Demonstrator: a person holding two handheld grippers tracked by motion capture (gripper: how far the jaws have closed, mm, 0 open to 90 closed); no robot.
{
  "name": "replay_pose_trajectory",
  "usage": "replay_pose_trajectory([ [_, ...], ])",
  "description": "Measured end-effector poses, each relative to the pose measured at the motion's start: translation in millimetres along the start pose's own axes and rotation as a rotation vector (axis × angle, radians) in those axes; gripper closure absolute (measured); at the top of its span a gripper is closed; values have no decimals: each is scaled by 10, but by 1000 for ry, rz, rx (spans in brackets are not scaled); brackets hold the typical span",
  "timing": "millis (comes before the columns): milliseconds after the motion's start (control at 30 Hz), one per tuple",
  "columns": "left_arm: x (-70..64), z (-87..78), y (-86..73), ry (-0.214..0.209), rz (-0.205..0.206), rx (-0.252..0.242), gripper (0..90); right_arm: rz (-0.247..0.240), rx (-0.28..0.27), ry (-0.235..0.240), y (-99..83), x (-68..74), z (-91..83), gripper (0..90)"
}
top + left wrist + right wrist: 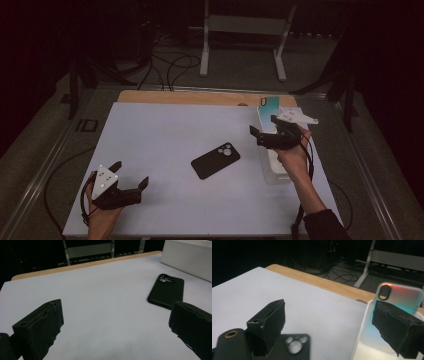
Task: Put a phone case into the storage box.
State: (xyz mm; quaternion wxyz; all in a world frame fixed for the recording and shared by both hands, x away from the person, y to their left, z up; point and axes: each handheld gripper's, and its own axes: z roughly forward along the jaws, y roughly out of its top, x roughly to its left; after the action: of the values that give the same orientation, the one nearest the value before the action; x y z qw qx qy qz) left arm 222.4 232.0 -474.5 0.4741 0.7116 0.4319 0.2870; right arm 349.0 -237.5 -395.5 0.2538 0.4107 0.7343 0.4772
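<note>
**Both claws wide open, gripping nothing; one hangs over the tray**

High view: the left gripper (131, 176) sits at the lower left of the frame above the white table sheet (165, 130), its jaws spread wide with bare sheet between them. The right gripper (264, 125) is at the right of centre, jaws also spread, hovering over the clear plastic tray (274, 172) near the sheet's right edge. An iridescent phone case (269, 105) leans in the tray's far end. A black phone case (215, 160) lies flat at mid-frame, camera cut-out toward the upper right, apart from both grippers.

Left gripper view: the two black jaws stand far apart at the lower corners, nothing between them. The black phone case (166, 290) lies at the right, just beyond the right-hand jaw; whether they touch I cannot tell. The tray's wall (187, 260) fills the upper right corner.

Right gripper view: the jaws gape wide, holding nothing. The iridescent phone case (398, 298) stands behind the right-hand jaw; the black phone case (292, 347) lies at the bottom edge.
</note>
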Motion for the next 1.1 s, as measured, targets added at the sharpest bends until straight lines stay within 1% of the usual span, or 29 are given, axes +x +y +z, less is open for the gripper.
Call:
replay_pose_trajectory([
  [100,-4,0,9,-6,2,4,2,-13,-6,18,-88,69,-60,115],
  [300,-11,3,32,-15,2,9,2,-9,-18,48,-282,164,-179,115],
  [400,-20,3,48,-22,5,10,2,-19,-22,61,-380,203,-238,115],
  [467,-29,3,61,-27,2,10,2,-26,-31,66,-448,230,-281,114],
  [633,-49,-9,102,-39,6,5,2,-25,-60,85,-632,267,-400,113],
  [700,-54,-11,114,-43,5,3,2,-32,-81,84,-713,279,-450,112],
  [800,-64,-10,129,-48,2,3,2,-37,-98,83,-829,285,-514,111],
  [867,-72,-7,139,-54,4,3,2,-31,-94,86,-903,290,-541,111],
  [1033,-87,14,156,-63,13,12,2,-33,-89,68,-1039,297,-601,112],
  [1100,-98,23,159,-67,15,15,2,-15,-97,66,-1065,284,-622,112],
])
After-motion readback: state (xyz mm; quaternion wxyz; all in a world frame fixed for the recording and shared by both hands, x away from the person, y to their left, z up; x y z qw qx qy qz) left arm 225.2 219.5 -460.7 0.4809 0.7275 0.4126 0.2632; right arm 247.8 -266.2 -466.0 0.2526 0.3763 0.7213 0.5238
